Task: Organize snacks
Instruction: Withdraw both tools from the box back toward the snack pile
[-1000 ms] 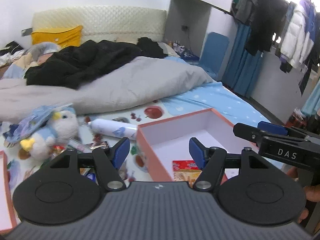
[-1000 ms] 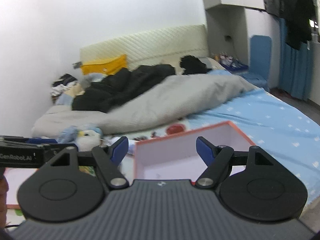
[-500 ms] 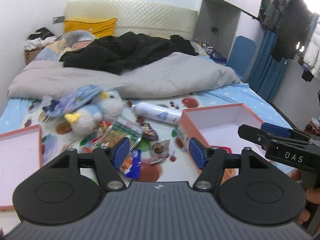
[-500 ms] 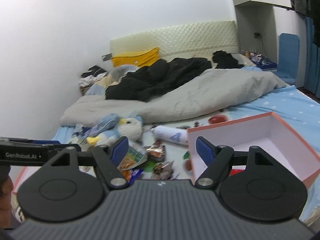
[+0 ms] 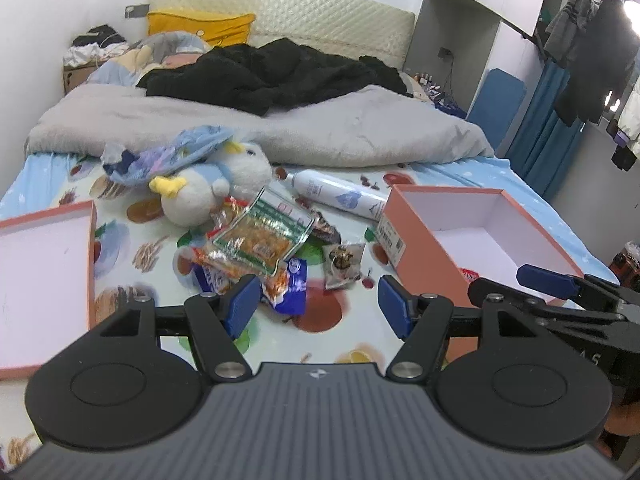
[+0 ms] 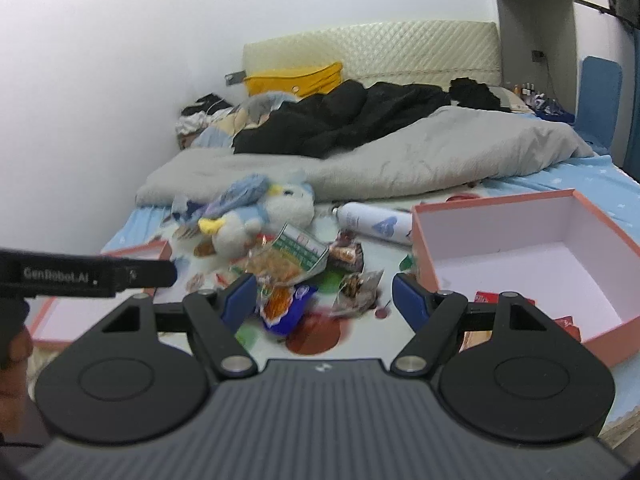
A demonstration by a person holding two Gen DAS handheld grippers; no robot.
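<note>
A pile of snack packets [image 5: 256, 248] lies on the patterned bed sheet; it also shows in the right wrist view [image 6: 292, 276]. A small dark packet [image 5: 342, 264] lies to its right. An open pink box [image 5: 476, 236] sits to the right, with a red packet [image 6: 488, 298] inside. My left gripper [image 5: 316, 308] is open and empty, above the sheet just short of the pile. My right gripper [image 6: 326, 298] is open and empty, also facing the pile, with the box [image 6: 532, 256] to its right.
A pink box lid [image 5: 44, 264] lies at the left. A plush penguin [image 5: 208, 188] and a white bottle [image 5: 340, 198] lie behind the pile. A grey duvet [image 5: 300, 128] and black clothes cover the far bed. Clothes hang at the right.
Both grippers have swung left, from facing the pink box to facing the snack pile and the plush toy. Both stayed open and empty.
</note>
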